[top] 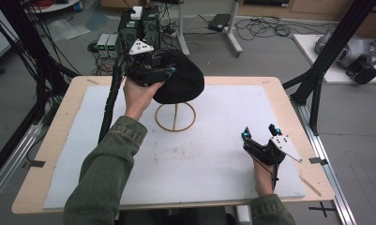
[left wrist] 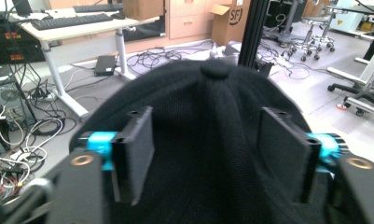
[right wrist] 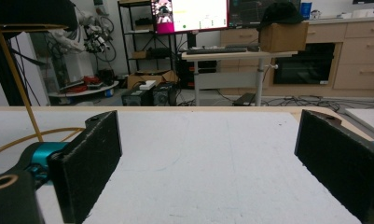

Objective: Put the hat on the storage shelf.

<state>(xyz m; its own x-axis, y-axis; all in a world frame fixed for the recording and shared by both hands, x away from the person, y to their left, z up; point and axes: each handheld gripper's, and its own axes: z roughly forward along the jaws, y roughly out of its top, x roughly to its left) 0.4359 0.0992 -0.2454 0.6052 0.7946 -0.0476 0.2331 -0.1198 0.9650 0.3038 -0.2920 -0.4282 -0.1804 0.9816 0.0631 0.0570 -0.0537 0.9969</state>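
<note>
Cables, computer boxes and black frame posts crowd the grey floor around a pale wooden table (top: pixel 63 117), most of whose top is covered by a white mat (top: pixel 214 140). From the right gripper view, desks, a lit monitor and wooden cabinets stand beyond the far edge of that mat.

Toward the far middle of the mat stands a thin wooden stand (top: pixel 175 117), a ring base with an upright stem. On top of it sits a black cap (top: pixel 181 77), its crown rounded and facing the person's left side. In the left gripper view the cap's dark knit fabric spreads across the lower frame, with the small button at its top centre.

On the left, a green-sleeved forearm reaches up from the bottom of the high view, and its hand (top: pixel 138 96) holds the left gripper (top: pixel 163 70) against the cap. The left gripper view shows its two padded jaws set wide, one on each side of the crown; whether the pads press the fabric or only flank it is hard to judge from here.

Near the right front of the mat, well apart from the cap and stand, the other hand (top: pixel 263 176) holds the right gripper (top: pixel 259 132) low over the mat. Its jaws stand wide apart with nothing between them.
</note>
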